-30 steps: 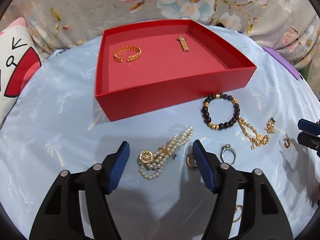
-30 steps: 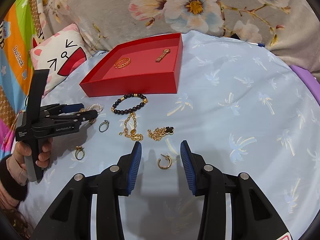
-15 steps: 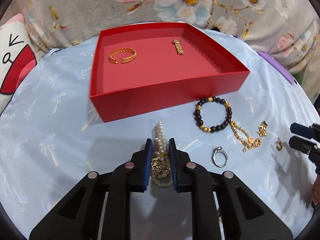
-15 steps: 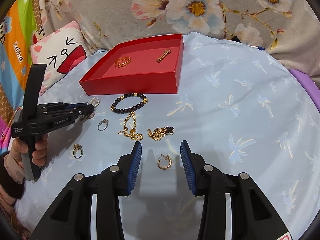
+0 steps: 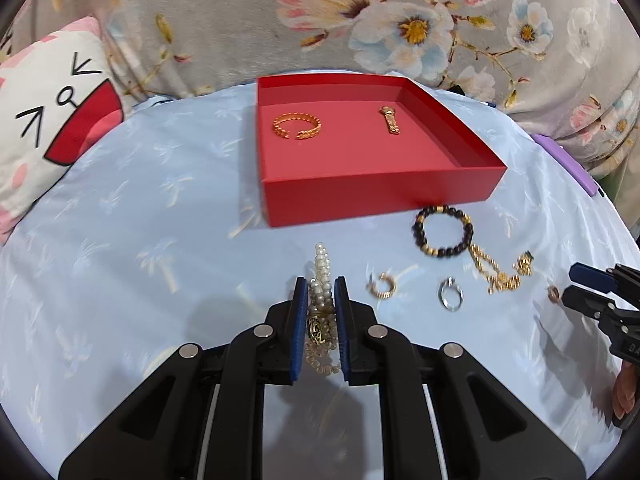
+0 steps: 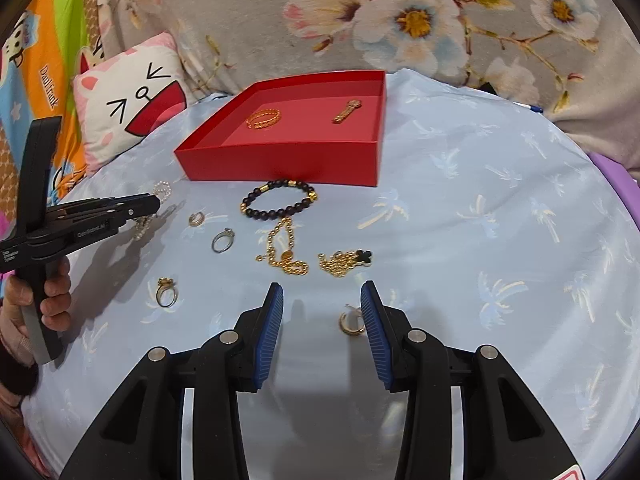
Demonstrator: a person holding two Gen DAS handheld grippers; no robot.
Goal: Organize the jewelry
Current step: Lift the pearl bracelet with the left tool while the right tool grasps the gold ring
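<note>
Pearl bracelet (image 5: pixel 321 280), several strands with a gold clasp, is pinched between the blue pads of the left gripper (image 5: pixel 320 312), whose jaws have just been closing and now press on the beads. It hangs just above the pale blue cloth (image 5: pixel 120 240), in front of the red tray (image 5: pixel 376 196). The right gripper (image 6: pixel 322 320) hovers about half open, holding nothing, a gold hoop earring (image 6: pixel 352 323) lying beside its right pad. Risk: loose strands dangling below the pads could slip free or catch the tray's front wall.
</note>
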